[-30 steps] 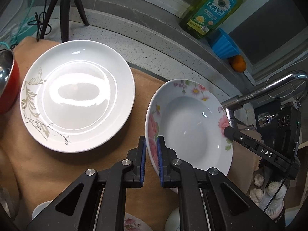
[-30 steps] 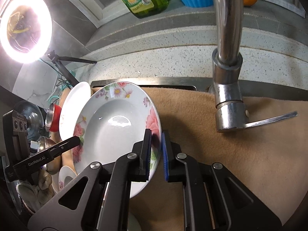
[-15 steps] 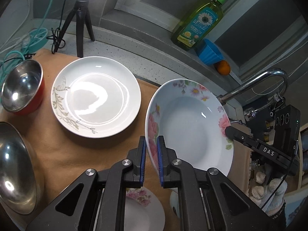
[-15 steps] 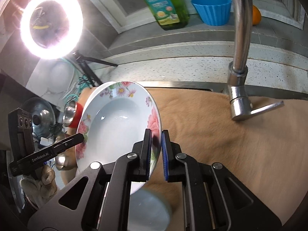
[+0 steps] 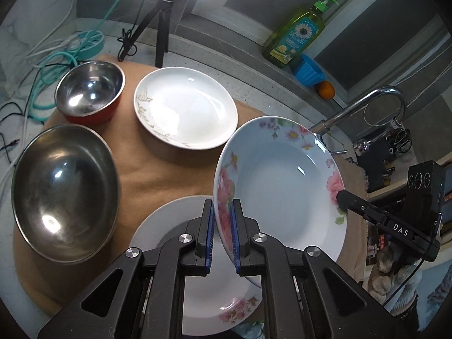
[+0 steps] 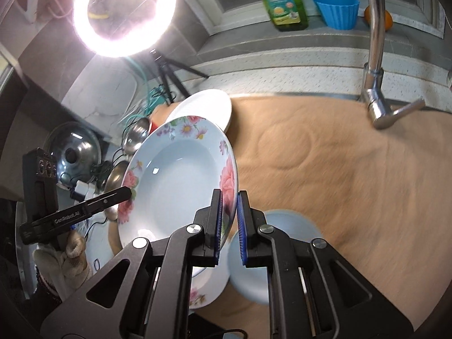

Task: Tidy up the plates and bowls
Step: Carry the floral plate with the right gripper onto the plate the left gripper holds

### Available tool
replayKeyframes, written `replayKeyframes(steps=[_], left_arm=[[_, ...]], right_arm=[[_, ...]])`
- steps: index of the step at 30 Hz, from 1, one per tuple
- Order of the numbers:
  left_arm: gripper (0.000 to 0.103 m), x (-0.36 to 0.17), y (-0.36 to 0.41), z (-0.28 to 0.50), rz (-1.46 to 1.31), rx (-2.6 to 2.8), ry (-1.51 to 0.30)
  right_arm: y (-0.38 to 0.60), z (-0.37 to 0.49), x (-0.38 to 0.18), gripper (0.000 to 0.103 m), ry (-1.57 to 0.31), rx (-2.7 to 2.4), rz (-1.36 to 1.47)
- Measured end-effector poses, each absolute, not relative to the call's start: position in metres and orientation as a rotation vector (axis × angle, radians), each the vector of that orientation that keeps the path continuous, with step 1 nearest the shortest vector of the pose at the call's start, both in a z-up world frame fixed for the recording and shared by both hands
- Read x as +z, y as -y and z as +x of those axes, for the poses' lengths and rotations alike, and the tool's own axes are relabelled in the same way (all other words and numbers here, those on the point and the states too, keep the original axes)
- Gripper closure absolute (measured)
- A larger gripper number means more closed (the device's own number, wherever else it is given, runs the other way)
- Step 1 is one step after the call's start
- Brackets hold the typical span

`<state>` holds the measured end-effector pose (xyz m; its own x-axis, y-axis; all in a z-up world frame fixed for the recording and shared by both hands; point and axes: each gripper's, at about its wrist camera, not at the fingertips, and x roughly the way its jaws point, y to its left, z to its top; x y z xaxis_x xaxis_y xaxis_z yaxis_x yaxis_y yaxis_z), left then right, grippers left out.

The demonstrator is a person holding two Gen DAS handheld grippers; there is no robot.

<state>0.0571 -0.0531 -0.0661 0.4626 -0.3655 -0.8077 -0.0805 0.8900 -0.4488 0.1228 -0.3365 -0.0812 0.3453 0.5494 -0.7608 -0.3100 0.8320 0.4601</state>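
While both grippers, left [image 5: 221, 236] and right [image 6: 228, 224], stay clamped on opposite rims of the floral plate [image 5: 278, 186], you've raised it off the mat [image 6: 325, 155]; it now hangs above another plate [image 5: 175, 243], ready for stacking.

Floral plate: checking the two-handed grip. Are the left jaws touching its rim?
Touching. In the left wrist view, the left gripper has its blue-padded jaws pinching the floral plate at its rim.

Home kitchen: faucet [image 6: 375, 42], dish soap [image 5: 296, 35], counter.
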Motion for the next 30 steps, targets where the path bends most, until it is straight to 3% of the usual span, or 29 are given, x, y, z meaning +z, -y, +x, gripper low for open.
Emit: replayKeyframes(steps=[30], left_arm=[[0.094, -0.129, 0.019, -0.001, -0.471, -0.127, -1.222]], right_arm=[[0.286, 0.061, -0.146, 0.093, -1.199, 0.559, 0.182]])
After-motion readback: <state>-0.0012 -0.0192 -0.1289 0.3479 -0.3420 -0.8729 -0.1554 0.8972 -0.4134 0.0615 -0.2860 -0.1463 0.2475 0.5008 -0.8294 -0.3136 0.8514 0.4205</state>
